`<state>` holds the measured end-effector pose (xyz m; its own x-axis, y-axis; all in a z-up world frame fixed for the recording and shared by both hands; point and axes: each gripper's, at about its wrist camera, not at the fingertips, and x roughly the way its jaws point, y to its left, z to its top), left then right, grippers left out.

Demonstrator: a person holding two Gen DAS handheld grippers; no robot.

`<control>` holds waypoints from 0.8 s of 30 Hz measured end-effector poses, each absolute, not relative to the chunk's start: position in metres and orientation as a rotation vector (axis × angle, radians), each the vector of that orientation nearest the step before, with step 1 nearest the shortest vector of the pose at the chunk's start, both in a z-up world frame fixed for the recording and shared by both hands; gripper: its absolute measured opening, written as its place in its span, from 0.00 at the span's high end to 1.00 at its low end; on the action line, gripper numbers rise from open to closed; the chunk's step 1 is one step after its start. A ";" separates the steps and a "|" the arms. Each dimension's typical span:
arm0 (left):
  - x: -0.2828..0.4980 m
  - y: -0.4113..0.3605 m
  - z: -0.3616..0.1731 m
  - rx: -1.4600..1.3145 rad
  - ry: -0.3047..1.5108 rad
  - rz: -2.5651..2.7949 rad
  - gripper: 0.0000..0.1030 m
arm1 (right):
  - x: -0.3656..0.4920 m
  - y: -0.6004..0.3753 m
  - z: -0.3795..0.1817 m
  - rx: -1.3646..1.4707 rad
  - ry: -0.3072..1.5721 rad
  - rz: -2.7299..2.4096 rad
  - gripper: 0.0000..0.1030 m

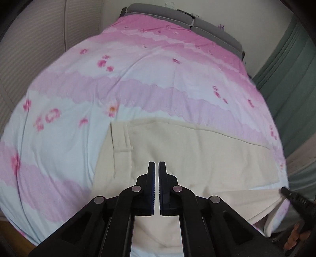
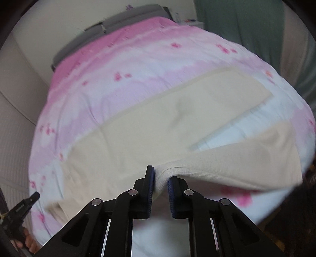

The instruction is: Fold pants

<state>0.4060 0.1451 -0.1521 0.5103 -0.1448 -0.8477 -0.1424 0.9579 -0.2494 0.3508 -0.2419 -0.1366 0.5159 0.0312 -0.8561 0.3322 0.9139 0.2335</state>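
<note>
Cream pants (image 1: 197, 150) are spread across the pink-and-white flowered bedspread (image 1: 138, 75), waistband end toward the left side of the left wrist view, legs running off to the right. The left gripper (image 1: 156, 164) hangs just above the seat area of the pants, its two blue-padded fingers (image 1: 152, 178) drawn close with only a thin slit between them, and nothing caught in that slit. Over on the right wrist view, the right gripper (image 2: 161, 174) is clamped on a fold of the near pant leg (image 2: 237, 158), the ribbed cream fabric pinched between its pads and lifted off the bed, so a shadowed gap shows beneath the raised edge. The far pant leg (image 2: 197, 98) lies flat on the bedspread, stretching away up and to the right, well apart from the lifted one, with a wedge of pale bedspread between them. A grey headboard (image 1: 177, 15) sits at the far end of the bed, and a green curtain (image 1: 292, 65) hangs along the right side.
</note>
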 end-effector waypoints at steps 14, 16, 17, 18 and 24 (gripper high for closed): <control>0.337 0.144 -0.231 -0.456 1.385 0.088 0.38 | 0.428 -0.233 -0.169 0.265 1.145 -0.050 0.86; 0.335 0.145 -0.252 -0.515 1.439 0.081 0.34 | 0.429 -0.233 -0.168 0.251 1.146 -0.052 0.86; 0.334 0.144 -0.261 -0.540 1.458 0.070 0.33 | 0.429 -0.232 -0.168 0.246 1.147 -0.053 0.86; 0.334 0.144 -0.270 -0.557 1.470 0.077 0.33 | 0.429 -0.230 -0.168 0.236 1.147 -0.052 0.86; 0.348 0.147 -0.312 -0.641 1.518 0.143 0.64 | 0.427 -0.226 -0.175 0.214 1.173 -0.051 0.86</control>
